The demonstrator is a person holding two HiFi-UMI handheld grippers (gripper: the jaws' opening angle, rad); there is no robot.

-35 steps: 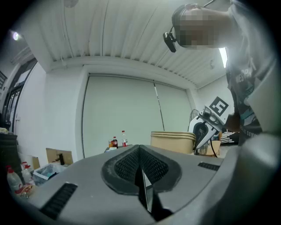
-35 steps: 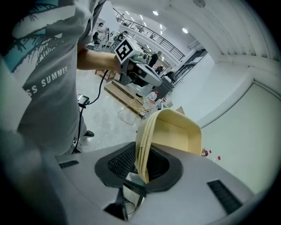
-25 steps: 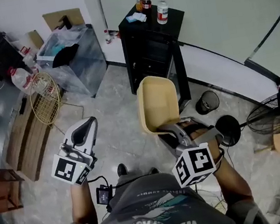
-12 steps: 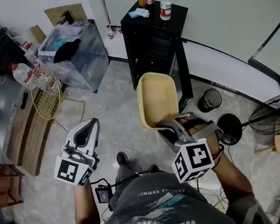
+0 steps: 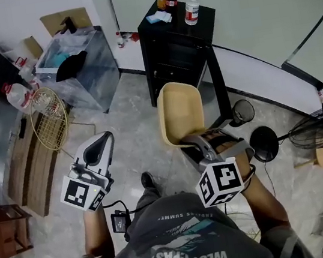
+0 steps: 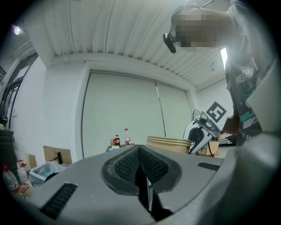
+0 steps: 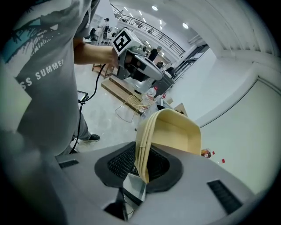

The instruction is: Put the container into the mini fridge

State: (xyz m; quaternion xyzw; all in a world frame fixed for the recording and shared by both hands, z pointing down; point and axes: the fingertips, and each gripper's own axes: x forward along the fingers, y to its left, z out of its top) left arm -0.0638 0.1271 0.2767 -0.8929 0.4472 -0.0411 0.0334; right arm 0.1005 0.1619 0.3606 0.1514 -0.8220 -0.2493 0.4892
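Observation:
A beige rectangular container (image 5: 180, 114) hangs above the floor, held by its near rim in my right gripper (image 5: 193, 144). In the right gripper view the jaws are shut on the rim of the container (image 7: 169, 129), which stands on edge. My left gripper (image 5: 95, 151) is held to the left of it with its jaws shut and nothing between them; in its own view the pads (image 6: 141, 165) meet. The black mini fridge (image 5: 177, 53) stands against the far wall, just beyond the container, with bottles (image 5: 192, 5) on top. Whether its door is open I cannot tell.
A clear plastic bin (image 5: 79, 68) and a wire basket (image 5: 48, 117) stand at the left. A wooden bench (image 5: 30, 164) lies along the left edge. A fan base (image 5: 264, 142) and a small black bucket (image 5: 242, 111) sit right of the fridge. My foot (image 5: 147, 181) is on the floor.
The view has shifted slightly, and the fridge now sits a little closer to the container. Both grippers keep their hold and pose.

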